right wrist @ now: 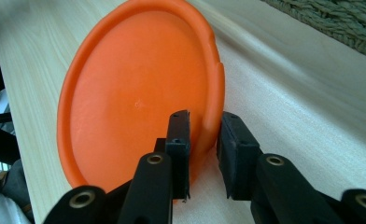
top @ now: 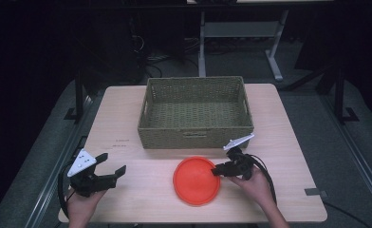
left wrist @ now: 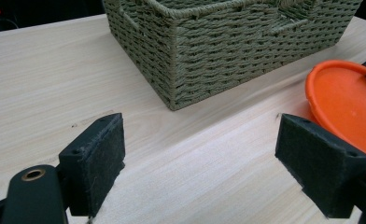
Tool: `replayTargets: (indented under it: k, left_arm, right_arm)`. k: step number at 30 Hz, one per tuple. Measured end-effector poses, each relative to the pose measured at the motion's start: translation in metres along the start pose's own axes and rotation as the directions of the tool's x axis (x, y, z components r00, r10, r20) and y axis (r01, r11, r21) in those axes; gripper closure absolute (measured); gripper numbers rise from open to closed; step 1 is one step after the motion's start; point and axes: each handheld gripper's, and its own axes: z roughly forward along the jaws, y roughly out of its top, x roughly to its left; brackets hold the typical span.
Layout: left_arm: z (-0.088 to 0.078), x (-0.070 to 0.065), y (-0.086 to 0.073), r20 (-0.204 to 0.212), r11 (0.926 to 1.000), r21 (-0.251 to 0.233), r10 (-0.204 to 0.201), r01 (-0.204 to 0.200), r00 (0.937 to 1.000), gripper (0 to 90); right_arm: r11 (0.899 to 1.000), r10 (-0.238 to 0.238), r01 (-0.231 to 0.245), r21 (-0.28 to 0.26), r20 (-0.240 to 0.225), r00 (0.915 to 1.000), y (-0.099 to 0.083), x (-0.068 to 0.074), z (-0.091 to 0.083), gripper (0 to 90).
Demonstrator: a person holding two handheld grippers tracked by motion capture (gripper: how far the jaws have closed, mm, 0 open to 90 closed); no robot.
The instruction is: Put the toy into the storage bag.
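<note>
The orange plate (top: 197, 181) lies on the tabletop (top: 288, 142) at six o'clock from the basket (top: 195, 112). The right gripper (right wrist: 204, 140) jaws straddle its rim, nearly clamped; that thin hold could slip. The left gripper (top: 112, 167) jaws stand apart.

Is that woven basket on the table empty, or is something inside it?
Empty. From the high view, the green woven rectangular basket shows only its bare woven floor; the round orange plastic plate lies outside, on the table.

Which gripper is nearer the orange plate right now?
Right. The right gripper has its jaws around the orange plate rim; the left gripper sits open, off to the plate's left.
</note>
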Motion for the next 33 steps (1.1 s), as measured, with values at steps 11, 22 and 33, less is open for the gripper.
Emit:
replayTargets:
  k: [11,22,33]
  left_arm:
    - [-0.001,0.001,0.000,0.002,1.0000,-0.007,-0.005,0.005,1.0000,15.4]
    - [-0.002,0.002,0.000,-0.001,0.9998,-0.013,-0.012,0.012,0.9999,15.4]
    - [-0.002,0.001,0.000,-0.001,0.9998,-0.016,-0.013,0.013,0.9999,15.4]
  right_arm:
    - [0.995,0.006,-0.016,-0.099,-0.094,0.9956,0.001,0.003,-0.010,81.8]
    - [0.990,-0.031,0.015,-0.141,-0.116,0.9928,0.008,0.013,-0.030,82.2]
    - [0.979,-0.050,0.029,-0.201,-0.100,0.9938,0.012,0.014,-0.068,82.2]
